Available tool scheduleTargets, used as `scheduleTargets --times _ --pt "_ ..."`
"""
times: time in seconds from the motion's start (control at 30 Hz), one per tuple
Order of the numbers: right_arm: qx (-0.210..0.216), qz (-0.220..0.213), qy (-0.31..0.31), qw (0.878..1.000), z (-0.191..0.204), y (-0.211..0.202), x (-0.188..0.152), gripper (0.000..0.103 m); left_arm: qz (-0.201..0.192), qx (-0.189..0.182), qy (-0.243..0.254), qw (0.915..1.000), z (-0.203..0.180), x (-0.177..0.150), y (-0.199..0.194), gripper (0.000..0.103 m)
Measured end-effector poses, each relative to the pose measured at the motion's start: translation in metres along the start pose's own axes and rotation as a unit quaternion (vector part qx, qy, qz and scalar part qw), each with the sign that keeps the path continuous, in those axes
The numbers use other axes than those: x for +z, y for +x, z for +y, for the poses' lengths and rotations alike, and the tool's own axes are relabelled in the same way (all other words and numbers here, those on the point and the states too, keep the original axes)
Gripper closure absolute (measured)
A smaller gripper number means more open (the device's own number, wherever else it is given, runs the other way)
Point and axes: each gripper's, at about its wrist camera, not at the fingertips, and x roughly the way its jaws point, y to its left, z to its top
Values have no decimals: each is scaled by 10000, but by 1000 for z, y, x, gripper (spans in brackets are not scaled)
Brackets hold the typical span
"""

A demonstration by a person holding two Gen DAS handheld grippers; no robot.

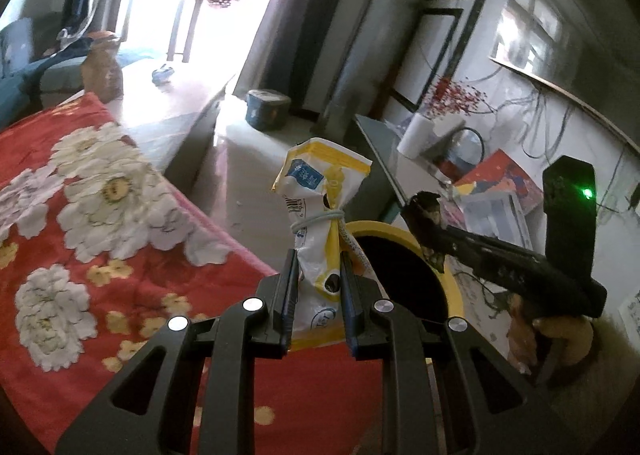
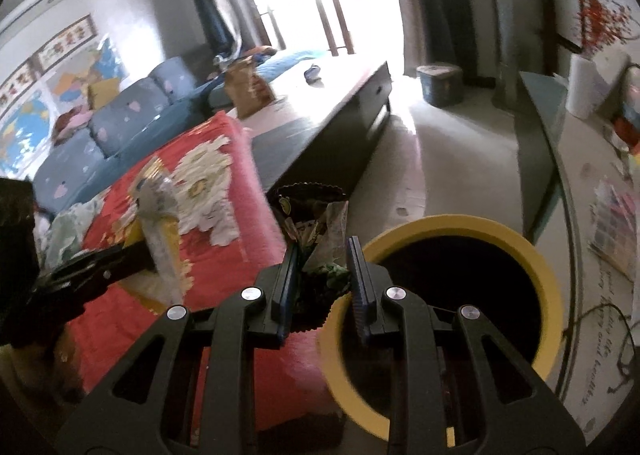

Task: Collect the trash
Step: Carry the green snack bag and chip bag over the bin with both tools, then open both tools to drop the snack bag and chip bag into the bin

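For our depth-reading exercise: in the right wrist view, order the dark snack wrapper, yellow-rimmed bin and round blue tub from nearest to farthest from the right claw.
1. Dark snack wrapper: between the right claw pads.
2. Yellow-rimmed bin: just beyond, lower right.
3. Round blue tub: far across the floor, near the bright doorway.

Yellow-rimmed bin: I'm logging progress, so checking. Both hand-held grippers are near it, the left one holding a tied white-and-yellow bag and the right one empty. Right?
Not quite. The right hand-held gripper is not empty: the right wrist view shows it clamped on a crumpled dark snack wrapper. The left hand-held gripper does hold the tied white-and-yellow bag near the yellow-rimmed bin.
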Motion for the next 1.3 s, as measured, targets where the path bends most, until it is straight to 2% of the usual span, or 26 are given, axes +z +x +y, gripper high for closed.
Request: scheduleTargets --times 0.57,0.9,1.07,1.23,1.3 --pt "-571 -15 686 9960 -65 -7 -8 83 370 -295 476 9977 -49 -11 38 84" --pt "-694 126 1093 9915 -100 -4 -18 74 703 -429 778 9936 -75 -25 71 84" --pt "-699 160 1285 9891 -115 -2 -24 67 871 -499 784 9919 -84 -33 89 83" --pt "-702 157 1439 9870 -129 -1 -28 64 1027 -561 778 9901 -91 -39 112 83" --pt "-679 162 1470 9867 -132 0 -29 58 1027 -655 790 9894 -92 -39 120 78"
